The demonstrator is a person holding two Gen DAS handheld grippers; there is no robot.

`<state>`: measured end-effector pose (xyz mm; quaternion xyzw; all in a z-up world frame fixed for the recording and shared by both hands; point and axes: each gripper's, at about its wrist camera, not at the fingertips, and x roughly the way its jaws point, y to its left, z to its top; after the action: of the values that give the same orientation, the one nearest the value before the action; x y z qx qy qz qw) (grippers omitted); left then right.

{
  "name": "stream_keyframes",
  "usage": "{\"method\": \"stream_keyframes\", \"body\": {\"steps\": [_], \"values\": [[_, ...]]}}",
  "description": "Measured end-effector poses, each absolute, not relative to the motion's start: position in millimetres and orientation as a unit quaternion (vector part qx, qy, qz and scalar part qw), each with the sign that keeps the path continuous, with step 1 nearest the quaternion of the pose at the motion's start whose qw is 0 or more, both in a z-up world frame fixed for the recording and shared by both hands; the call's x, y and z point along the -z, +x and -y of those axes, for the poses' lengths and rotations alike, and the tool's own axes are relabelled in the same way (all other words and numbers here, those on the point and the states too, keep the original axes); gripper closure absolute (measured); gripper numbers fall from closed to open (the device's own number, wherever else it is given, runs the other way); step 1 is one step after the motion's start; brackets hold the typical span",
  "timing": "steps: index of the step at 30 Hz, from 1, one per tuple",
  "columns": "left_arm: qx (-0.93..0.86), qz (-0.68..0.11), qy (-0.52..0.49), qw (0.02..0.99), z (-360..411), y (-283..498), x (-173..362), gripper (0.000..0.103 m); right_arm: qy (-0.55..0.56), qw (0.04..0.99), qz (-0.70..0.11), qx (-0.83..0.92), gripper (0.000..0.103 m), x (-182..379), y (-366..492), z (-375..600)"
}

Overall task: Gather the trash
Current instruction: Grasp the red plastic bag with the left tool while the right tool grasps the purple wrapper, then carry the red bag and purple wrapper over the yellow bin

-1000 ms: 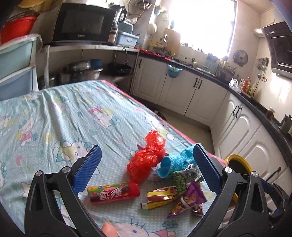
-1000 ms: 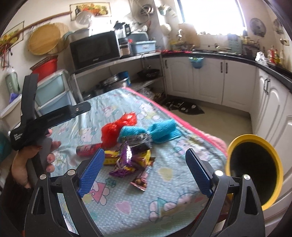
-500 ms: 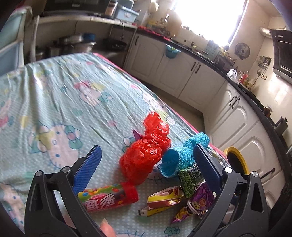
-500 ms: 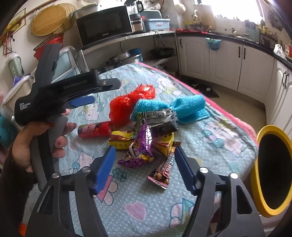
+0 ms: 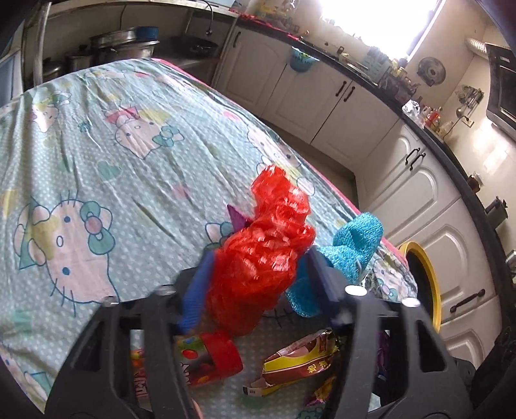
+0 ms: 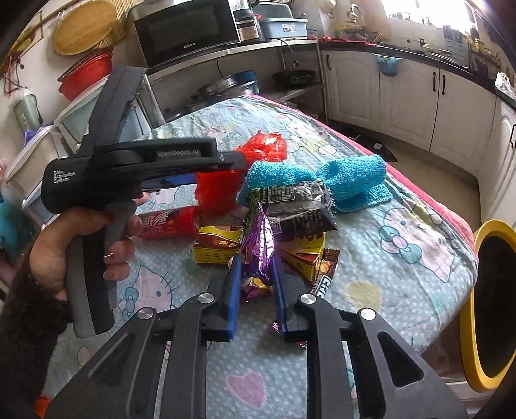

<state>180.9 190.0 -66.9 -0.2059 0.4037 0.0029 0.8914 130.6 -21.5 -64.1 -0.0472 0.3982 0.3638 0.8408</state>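
A heap of trash lies on the Hello Kitty tablecloth (image 5: 96, 167). My left gripper (image 5: 258, 258) is shut on the crumpled red plastic bag (image 5: 267, 245); the bag also shows in the right wrist view (image 6: 222, 190). My right gripper (image 6: 256, 267) is shut on the purple snack wrapper (image 6: 258, 248). Around them lie a red candy tube (image 5: 206, 357), a yellow-brown wrapper (image 5: 300, 361), a black packet (image 6: 300, 209), yellow boxes (image 6: 219, 248) and a blue knitted cloth (image 6: 348, 180). A yellow-rimmed bin (image 6: 490, 303) stands off the table's right edge.
The left gripper's body and the hand holding it (image 6: 96, 193) fill the left of the right wrist view. White cabinets (image 5: 435, 193) line the right side. A shelf with a microwave (image 6: 187, 29) and pots stands beyond the table's far end.
Both grippers moved forward and down into the heap and went from open to shut, the left on the red bag, the right on the purple wrapper.
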Motion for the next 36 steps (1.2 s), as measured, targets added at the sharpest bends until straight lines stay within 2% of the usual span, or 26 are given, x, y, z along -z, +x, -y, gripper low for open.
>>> {"method": "stream_keyframes", "body": {"steps": [4,8,22,36], "values": [[-0.002,-0.403,-0.203,0.892,-189,179,67,0.078,-0.045,0.844,-0.388,-0.368,0.089,60,127,22],[-0.009,-0.387,-0.192,0.902,-188,172,58,0.083,-0.036,0.846,-0.38,-0.372,0.089,54,123,26],[-0.011,-0.321,-0.155,0.934,-165,135,-4,0.085,-0.014,0.863,-0.342,-0.371,0.089,23,108,51],[0.018,-0.27,-0.13,0.954,-120,115,-49,0.085,0.014,0.905,-0.287,-0.315,0.089,-17,109,117]]}}
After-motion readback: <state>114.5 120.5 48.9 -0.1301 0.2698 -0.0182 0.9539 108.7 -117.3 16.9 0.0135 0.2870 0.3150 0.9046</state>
